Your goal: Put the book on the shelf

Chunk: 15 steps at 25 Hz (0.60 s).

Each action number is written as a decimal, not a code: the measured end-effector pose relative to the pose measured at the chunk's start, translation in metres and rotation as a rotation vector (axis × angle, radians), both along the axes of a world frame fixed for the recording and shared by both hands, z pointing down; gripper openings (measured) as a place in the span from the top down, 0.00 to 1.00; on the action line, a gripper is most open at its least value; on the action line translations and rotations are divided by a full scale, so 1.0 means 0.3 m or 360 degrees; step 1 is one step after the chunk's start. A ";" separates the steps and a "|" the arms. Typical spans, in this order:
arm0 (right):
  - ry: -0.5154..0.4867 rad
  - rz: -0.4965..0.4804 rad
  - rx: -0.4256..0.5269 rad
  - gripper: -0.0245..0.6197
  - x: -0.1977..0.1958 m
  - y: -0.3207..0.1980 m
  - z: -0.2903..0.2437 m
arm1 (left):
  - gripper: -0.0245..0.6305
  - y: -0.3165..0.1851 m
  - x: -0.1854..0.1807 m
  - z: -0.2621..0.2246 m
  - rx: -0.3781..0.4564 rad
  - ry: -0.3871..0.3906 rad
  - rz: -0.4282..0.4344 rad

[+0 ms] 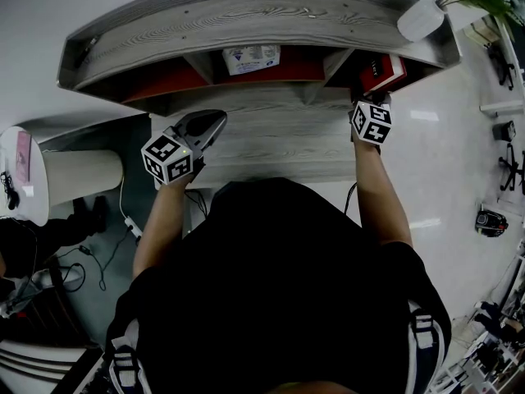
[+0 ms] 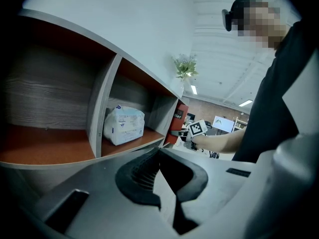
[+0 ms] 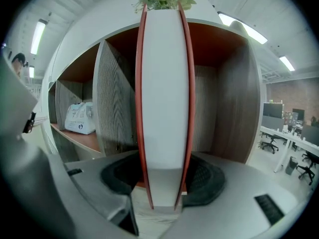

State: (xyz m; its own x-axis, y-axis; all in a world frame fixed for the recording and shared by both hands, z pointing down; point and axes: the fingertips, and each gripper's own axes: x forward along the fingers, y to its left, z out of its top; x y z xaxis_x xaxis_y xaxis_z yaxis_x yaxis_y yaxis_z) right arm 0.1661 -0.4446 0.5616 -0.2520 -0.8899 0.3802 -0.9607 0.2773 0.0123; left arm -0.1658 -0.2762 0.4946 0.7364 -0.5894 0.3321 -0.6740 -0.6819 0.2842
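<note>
Held the right gripper (image 1: pixel 372 101) at the right-hand compartment of the wooden shelf (image 1: pixel 246 11), upper right of the head view, jaws spread either side of the red-covered book (image 3: pixel 164 108) standing upright inside. Held the left gripper (image 1: pixel 215 123) at centre left over the grey wood-grain surface (image 1: pixel 279 138), jaws pressed together on nothing, below the middle compartment and its white soft pack (image 1: pixel 250 58).

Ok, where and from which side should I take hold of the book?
The book stands upright in the end compartment of the shelf, page edge outward. Come straight from the front and pinch the two red covers near the bottom with the right tool.
</note>
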 end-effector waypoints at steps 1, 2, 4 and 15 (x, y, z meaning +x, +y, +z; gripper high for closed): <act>-0.0001 -0.0001 -0.0006 0.61 0.001 0.007 0.002 | 0.93 0.005 0.001 -0.002 0.0001 0.0001 0.0001; -0.0002 -0.0001 -0.0010 0.60 0.003 0.014 0.004 | 0.93 0.010 0.002 -0.004 0.0002 0.0001 0.0002; -0.0004 -0.0004 -0.0020 0.60 0.007 0.028 0.008 | 0.93 0.021 0.004 -0.006 0.0004 0.0002 0.0004; -0.0007 -0.0007 -0.0047 0.60 0.027 0.106 0.008 | 0.93 0.079 0.021 -0.024 0.0021 0.0009 0.0017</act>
